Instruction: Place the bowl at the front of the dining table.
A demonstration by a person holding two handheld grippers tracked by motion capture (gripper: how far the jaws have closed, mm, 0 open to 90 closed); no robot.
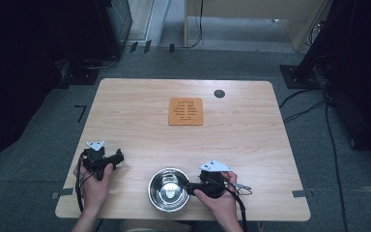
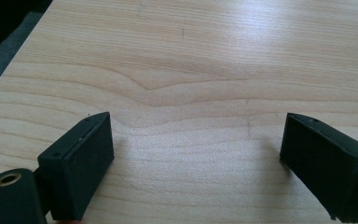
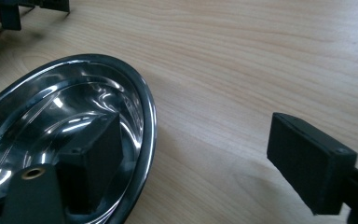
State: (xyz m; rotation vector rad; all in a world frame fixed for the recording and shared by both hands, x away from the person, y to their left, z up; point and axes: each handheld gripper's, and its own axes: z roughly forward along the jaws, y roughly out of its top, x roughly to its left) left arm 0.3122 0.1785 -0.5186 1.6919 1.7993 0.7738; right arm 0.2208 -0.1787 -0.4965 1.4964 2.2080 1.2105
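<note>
A shiny metal bowl (image 1: 169,189) sits on the wooden table (image 1: 251,145), close to the near edge and a little to the right of the middle. The right gripper (image 1: 189,186) is right at the bowl's right side, held in the person's right hand (image 1: 216,198). In the right gripper view its jaws stand wide apart: one jaw is inside the bowl (image 3: 70,140), just over the rim, and the other jaw is outside, over the bare wood. The rim sits between the two jaws, but the pads do not press on it, so the bowl is not held. The left gripper (image 1: 121,157) is well away from the bowl, near the left edge of the table, in the person's left hand (image 1: 96,186). In the left gripper view its jaws are also wide apart, and there is just bare table (image 2: 191,70) between them, so it holds nothing. Farther back, near the middle of the table, lies a flat brown square mat (image 1: 186,111) with cut-out lines in it. A small dark round spot (image 1: 219,93) sits in the table top beyond the mat, to its right. The bowl is empty, and bright light shines off its inside.
</note>
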